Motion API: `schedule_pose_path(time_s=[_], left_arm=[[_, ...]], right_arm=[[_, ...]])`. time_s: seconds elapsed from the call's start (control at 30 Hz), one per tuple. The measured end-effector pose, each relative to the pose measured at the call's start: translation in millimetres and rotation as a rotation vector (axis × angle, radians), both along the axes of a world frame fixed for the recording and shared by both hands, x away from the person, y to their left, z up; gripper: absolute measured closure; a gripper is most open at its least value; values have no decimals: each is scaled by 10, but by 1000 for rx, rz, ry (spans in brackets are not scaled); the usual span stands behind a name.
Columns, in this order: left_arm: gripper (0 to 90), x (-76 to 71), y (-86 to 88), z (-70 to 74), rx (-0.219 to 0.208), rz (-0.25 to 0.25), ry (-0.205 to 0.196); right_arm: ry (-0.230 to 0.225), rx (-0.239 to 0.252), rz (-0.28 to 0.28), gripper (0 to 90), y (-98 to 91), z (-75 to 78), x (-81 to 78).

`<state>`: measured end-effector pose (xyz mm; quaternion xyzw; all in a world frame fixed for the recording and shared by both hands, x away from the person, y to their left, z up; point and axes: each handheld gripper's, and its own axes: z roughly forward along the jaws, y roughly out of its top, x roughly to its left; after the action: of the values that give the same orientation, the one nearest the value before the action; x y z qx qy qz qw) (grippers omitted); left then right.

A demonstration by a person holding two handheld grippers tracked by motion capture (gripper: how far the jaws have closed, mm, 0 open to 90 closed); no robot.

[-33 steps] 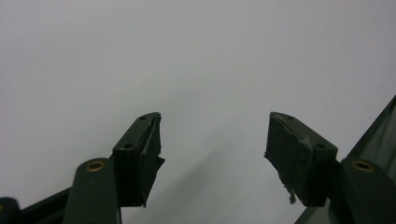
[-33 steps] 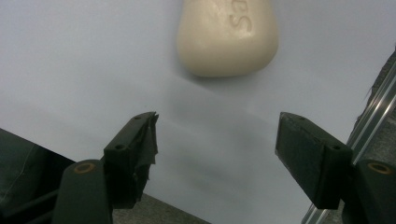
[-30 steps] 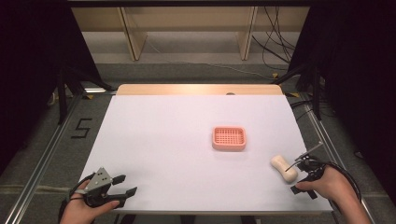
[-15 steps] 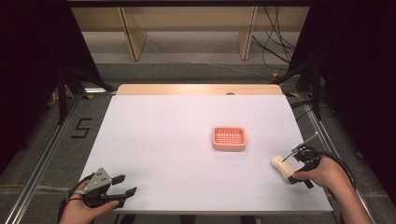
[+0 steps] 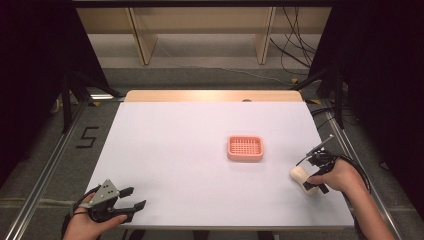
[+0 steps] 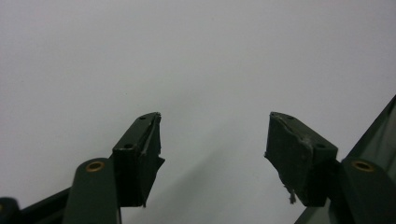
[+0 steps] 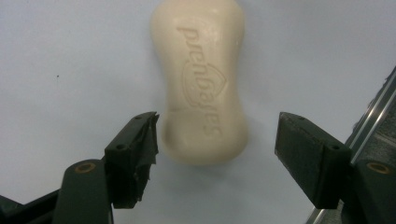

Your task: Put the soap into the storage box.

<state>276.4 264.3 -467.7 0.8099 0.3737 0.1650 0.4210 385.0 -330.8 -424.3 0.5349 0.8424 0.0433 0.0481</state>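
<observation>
right gripper (image 7: 215, 140): jaws spread wide, straddling near end of cream waisted soap bar (image 7: 203, 84), not clamped | soap: flat on white table (image 5: 200, 150) near right edge, right of pink slotted plastic soap dish (image 5: 245, 148) | left gripper (image 6: 212, 140): jaws wide, empty, front-left corner

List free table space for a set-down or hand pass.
Bare: everything left of the pink soap dish, from the far edge to the left gripper; also the strip behind it. Tight: near right corner, where the right gripper straddles the soap bar.
</observation>
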Motion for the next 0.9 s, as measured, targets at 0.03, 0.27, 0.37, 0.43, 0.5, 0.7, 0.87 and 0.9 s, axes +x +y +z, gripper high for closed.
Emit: schedule_pose_path(time_s=[0.03, 0.27, 0.37, 0.43, 0.5, 0.7, 0.87, 0.9], left_arm=[[351, -2, -3, -1, -4, 3, -3], [351, -11, -14, -8, -25, 13, 12], [350, -11, -14, -7, -26, 14, 13], [350, -12, -16, -11, -23, 20, 17], [350, -12, -12, -7, -18, 17, 20], [351, -9, -8, -7, -17, 14, 13], [351, -12, -8, -6, -19, 17, 16], [351, 6, 10, 1, 5, -5, -6]], right_arm=[[14, 5, -32, 307, 29, 3, 5], [21, 14, -26, 311, 50, -21, 74], [25, 12, -20, 311, 60, -43, 109], [36, 15, -14, 314, 64, -44, 137], [48, 12, -14, 322, 75, -52, 165], [65, 18, -11, 357, 115, -86, 223], [74, 11, -7, 379, 132, -122, 256], [75, 15, -4, 390, 139, -138, 268]])
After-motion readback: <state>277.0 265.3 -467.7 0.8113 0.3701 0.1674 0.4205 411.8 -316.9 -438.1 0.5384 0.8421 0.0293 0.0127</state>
